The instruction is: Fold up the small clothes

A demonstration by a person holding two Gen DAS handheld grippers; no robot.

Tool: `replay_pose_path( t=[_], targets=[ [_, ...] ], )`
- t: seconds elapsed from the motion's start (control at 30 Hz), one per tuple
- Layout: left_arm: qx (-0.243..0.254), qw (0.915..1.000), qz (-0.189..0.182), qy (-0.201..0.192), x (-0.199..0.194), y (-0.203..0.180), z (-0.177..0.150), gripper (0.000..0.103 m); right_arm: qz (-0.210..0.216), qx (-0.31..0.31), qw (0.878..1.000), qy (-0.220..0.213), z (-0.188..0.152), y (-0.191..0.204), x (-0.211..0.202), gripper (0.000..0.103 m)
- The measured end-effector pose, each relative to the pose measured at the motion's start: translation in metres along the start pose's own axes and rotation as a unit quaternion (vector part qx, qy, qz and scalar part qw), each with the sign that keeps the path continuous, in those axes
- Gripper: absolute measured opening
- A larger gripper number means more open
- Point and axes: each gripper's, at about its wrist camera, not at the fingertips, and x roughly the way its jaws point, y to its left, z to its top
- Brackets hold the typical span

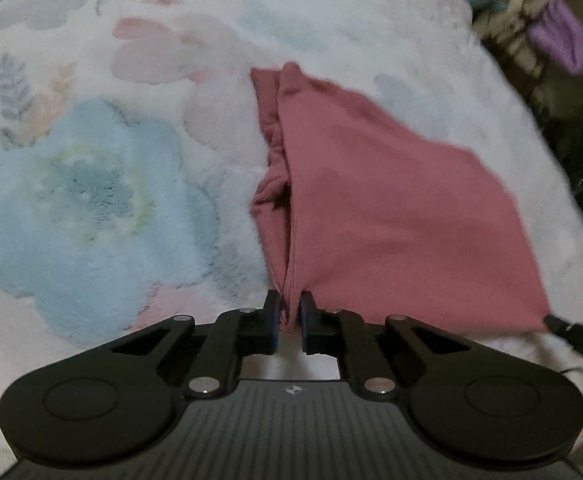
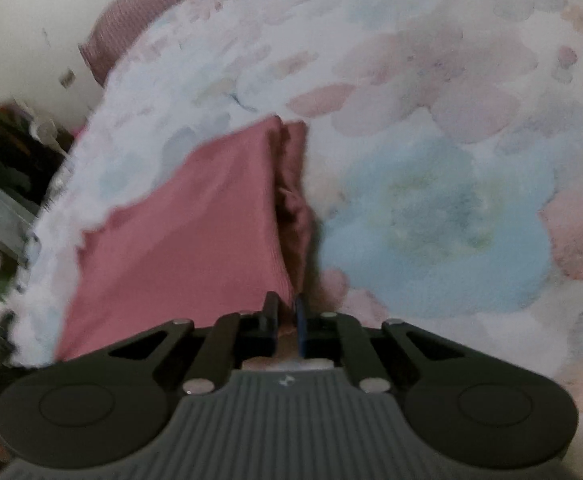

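Your left gripper [image 1: 290, 314] has its fingers [image 1: 271, 320] clenched on the near edge of the pink garment [image 1: 371, 208], with a bunched ridge of cloth pinched between the blue pads. Your right gripper [image 2: 287, 316] is likewise clamped on the same garment [image 2: 195, 232], a thin fold of pink fabric caught between its fingers [image 2: 269, 318]. Both grippers tilt downward toward the bed.

The garment lies on a fluffy floral blanket [image 1: 99, 208] that covers the bed (the cloth is folded over on itself, with a narrow strip of lower layer showing beside the top layer). In the left wrist view it spreads away from the fingers toward the right-hand edge of the bed, where the blanket drops off; one of its corners reaches close to that edge. In the right wrist view it fans out toward the left-hand edge of the bed, and a large blue flower [image 2: 439, 232] printed on the blanket sits just beside it.

Beyond the bed's edge you have blurred clutter [image 1: 551, 40], too smeared to identify.
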Motion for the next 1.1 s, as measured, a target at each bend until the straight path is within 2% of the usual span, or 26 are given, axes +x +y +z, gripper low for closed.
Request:
replay_pose_path(
  t=[0.03, 0.13, 0.23, 0.37, 0.4, 0.43, 0.5, 0.6, 0.73, 0.8, 0.9, 1.1],
  targets=[
    [0.009, 0.9997, 0.019, 0.009, 0.008, -0.001, -0.002, 0.010, -0.012, -0.002, 1.000, 0.010, -0.004, -0.002, 0.007, 0.003],
    [0.032, 0.9985, 0.042, 0.013, 0.027, -0.002, -0.011, 0.010, -0.044, -0.033, 0.998, 0.027, -0.018, -0.005, 0.035, 0.002],
    [0.042, 0.9972, 0.060, 0.013, 0.031, -0.008, -0.013, 0.016, -0.059, -0.041, 0.997, 0.023, -0.024, -0.003, 0.045, 0.002],
    [0.045, 0.9972, 0.059, 0.013, 0.025, -0.010, -0.009, 0.020, -0.069, -0.069, 0.995, 0.027, -0.022, 0.008, 0.039, 0.005],
    [0.045, 0.9973, 0.057, 0.010, 0.023, -0.010, -0.009, 0.025, -0.066, -0.071, 0.995, 0.024, -0.021, 0.008, 0.035, 0.013],
    [0.045, 0.9976, 0.053, 0.007, 0.020, -0.011, -0.010, 0.033, -0.062, -0.071, 0.995, 0.021, -0.020, 0.009, 0.033, 0.017],
    [0.041, 0.9985, 0.037, 0.000, 0.009, -0.011, -0.012, 0.042, -0.058, -0.069, 0.996, 0.010, -0.020, 0.010, 0.020, 0.038],
    [0.041, 0.9984, 0.030, -0.023, -0.011, -0.010, -0.013, 0.046, -0.045, -0.068, 0.997, -0.005, -0.017, 0.013, -0.001, 0.050],
    [0.031, 0.9979, 0.018, -0.054, -0.023, -0.010, 0.003, 0.048, -0.037, -0.082, 0.996, -0.026, -0.006, 0.018, -0.018, 0.061],
    [0.028, 0.9975, 0.015, -0.064, -0.022, -0.012, 0.017, 0.048, -0.027, -0.075, 0.996, -0.033, 0.003, 0.020, -0.020, 0.069],
    [0.035, 0.9969, 0.020, -0.068, -0.015, -0.020, 0.030, 0.048, -0.016, -0.062, 0.997, -0.041, 0.019, 0.023, -0.012, 0.074],
    [0.060, 0.9962, 0.024, -0.058, 0.014, -0.036, 0.054, 0.048, -0.008, -0.035, 0.998, -0.054, 0.052, 0.025, 0.019, 0.075]
  ],
)
